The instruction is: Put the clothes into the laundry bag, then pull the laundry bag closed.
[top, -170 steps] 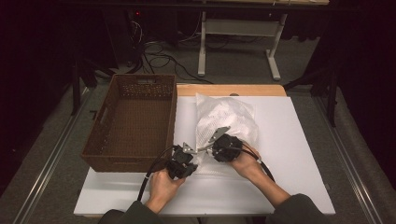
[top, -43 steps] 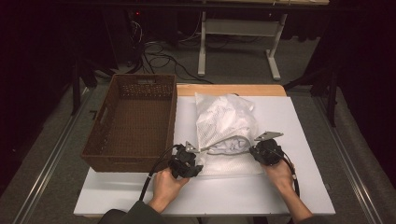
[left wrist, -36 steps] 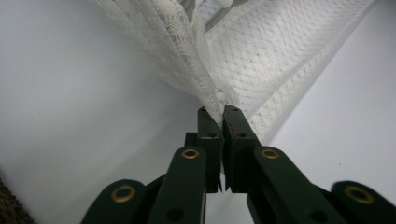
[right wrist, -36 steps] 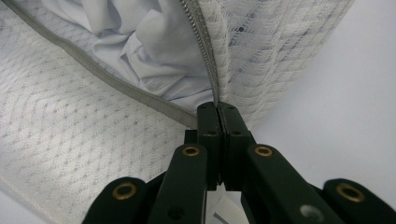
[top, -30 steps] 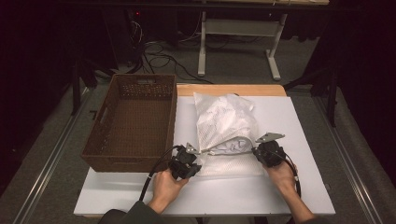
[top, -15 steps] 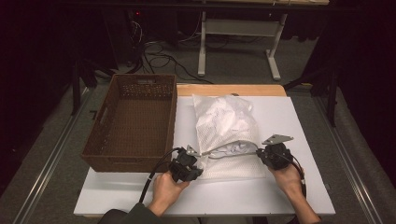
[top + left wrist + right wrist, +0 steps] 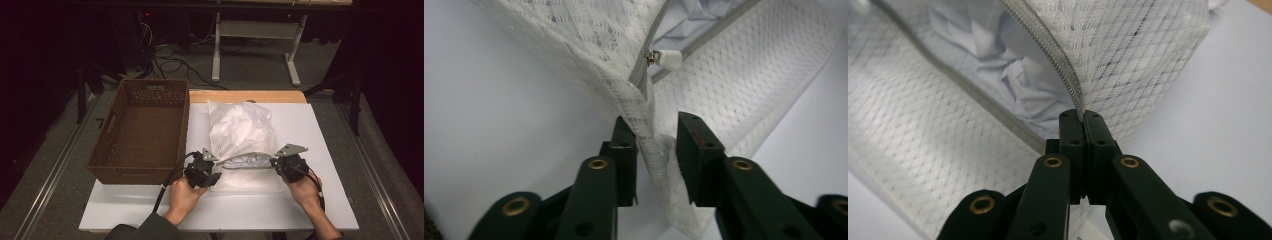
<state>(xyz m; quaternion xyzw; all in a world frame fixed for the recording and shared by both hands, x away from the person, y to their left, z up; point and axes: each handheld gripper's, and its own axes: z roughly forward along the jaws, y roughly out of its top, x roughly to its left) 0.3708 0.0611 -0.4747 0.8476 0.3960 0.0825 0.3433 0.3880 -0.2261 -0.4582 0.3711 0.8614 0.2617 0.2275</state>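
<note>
White mesh laundry bag (image 7: 243,137) lying mid-tabletop (image 7: 320,125), zipper open along its near edge. Left gripper (image 7: 651,145) jaws narrowly parted around the bag's corner fabric. Right gripper (image 7: 1082,117) jaws clamped tight on the zipper end. Brown basket (image 7: 142,130) at left edge.

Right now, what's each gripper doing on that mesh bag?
Left gripper: jaws apart, corner of the mesh laundry bag between them, not pinched.
Right gripper: shut on the bag's zipper edge.

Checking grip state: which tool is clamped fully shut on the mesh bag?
The right tool: jaws pressed together on the bag's zipper edge. The left tool shows a gap.
</note>
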